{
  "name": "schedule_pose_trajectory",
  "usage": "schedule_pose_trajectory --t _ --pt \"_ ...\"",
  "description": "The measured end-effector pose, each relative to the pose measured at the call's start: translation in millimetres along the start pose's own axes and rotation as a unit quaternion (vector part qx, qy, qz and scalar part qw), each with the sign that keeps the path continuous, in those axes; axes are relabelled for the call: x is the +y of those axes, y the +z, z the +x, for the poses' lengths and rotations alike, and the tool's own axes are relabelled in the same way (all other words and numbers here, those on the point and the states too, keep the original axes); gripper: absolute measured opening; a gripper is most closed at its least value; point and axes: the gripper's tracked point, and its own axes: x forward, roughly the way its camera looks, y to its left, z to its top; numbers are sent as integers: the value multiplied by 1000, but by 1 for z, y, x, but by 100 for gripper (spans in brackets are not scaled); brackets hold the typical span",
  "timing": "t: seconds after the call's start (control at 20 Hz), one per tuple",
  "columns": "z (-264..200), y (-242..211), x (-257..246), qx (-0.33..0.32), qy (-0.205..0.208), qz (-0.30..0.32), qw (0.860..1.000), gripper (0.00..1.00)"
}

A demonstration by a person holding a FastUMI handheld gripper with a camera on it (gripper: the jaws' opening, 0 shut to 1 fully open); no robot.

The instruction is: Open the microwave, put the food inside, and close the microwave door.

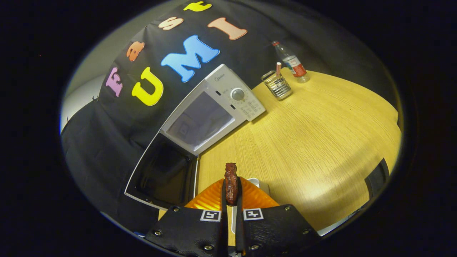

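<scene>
A white microwave [228, 93] stands on the wooden table [321, 135] against the booth wall, well beyond my fingers. Its door [162, 175] hangs swung open to the left, and the cavity [200, 121] shows pale and lit. My gripper [231, 194] is shut on a dark reddish-brown piece of food [231, 182], which stands up between the fingertips. It is held above an orange ribbed dish [214, 198] just ahead of the fingers.
A clear glass jar with a straw [277, 84] and a plastic water bottle [292, 62] stand at the far side of the table, right of the microwave. A small white object [257, 182] lies beside the orange dish. The table's edge curves round on the right.
</scene>
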Motion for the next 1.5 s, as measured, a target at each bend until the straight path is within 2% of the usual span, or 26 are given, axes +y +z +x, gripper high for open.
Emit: schedule_pose_trajectory --t 0.4,0.85,1.1,1.35,1.5 --pt "44 44 65 -34 52 -28 998 8" --pt "112 69 106 -56 92 -23 994 8" --pt "150 71 116 -68 88 -36 993 8" --pt "188 76 134 -81 107 -13 991 8" --pt "216 82 131 -81 98 8 992 8"
